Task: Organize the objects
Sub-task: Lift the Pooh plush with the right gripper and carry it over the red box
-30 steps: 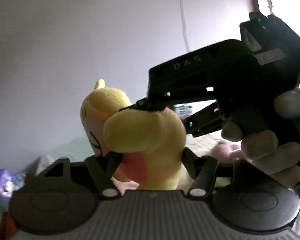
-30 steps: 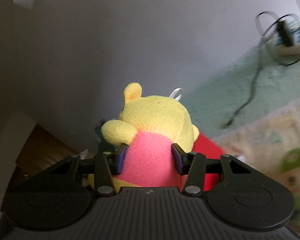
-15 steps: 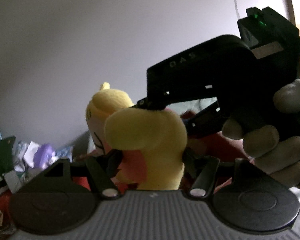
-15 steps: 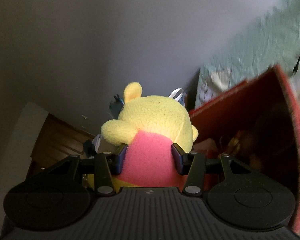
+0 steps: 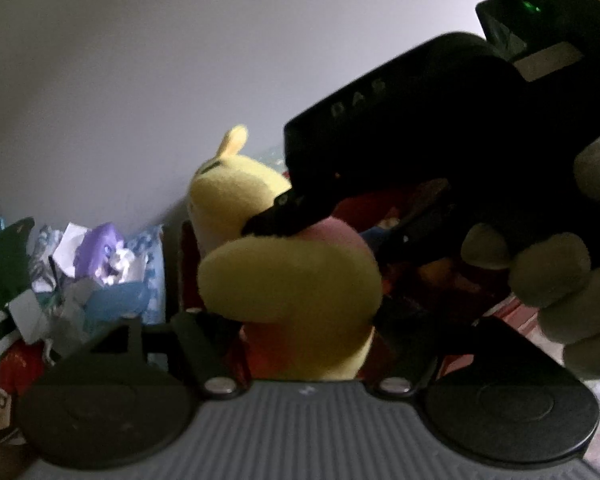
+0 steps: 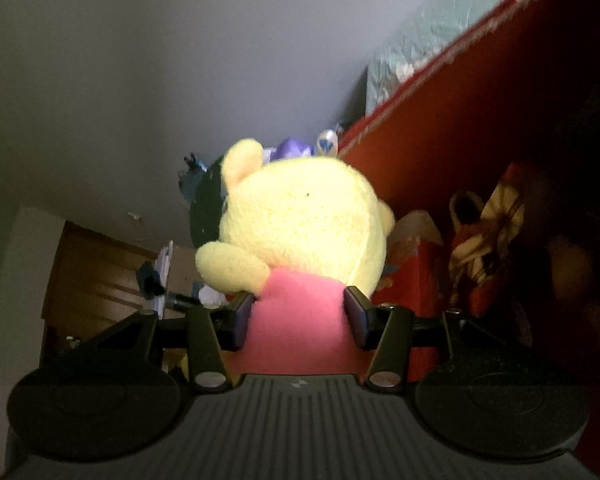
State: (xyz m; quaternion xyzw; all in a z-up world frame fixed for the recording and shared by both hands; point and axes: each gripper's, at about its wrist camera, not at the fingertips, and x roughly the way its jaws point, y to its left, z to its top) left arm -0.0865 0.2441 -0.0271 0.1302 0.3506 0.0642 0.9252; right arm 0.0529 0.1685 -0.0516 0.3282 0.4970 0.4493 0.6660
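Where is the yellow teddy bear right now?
The yellow teddy bear is up in the air, pinched at its pink shirt by the right gripper, just left of the red box.

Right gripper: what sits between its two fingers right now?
The plush bear: the right gripper pinches its pink shirt, with no gap at either finger, as the right wrist view shows.

plush bear (image 6: 300,220) | carried from open bedding | now beside red box (image 6: 460,128)
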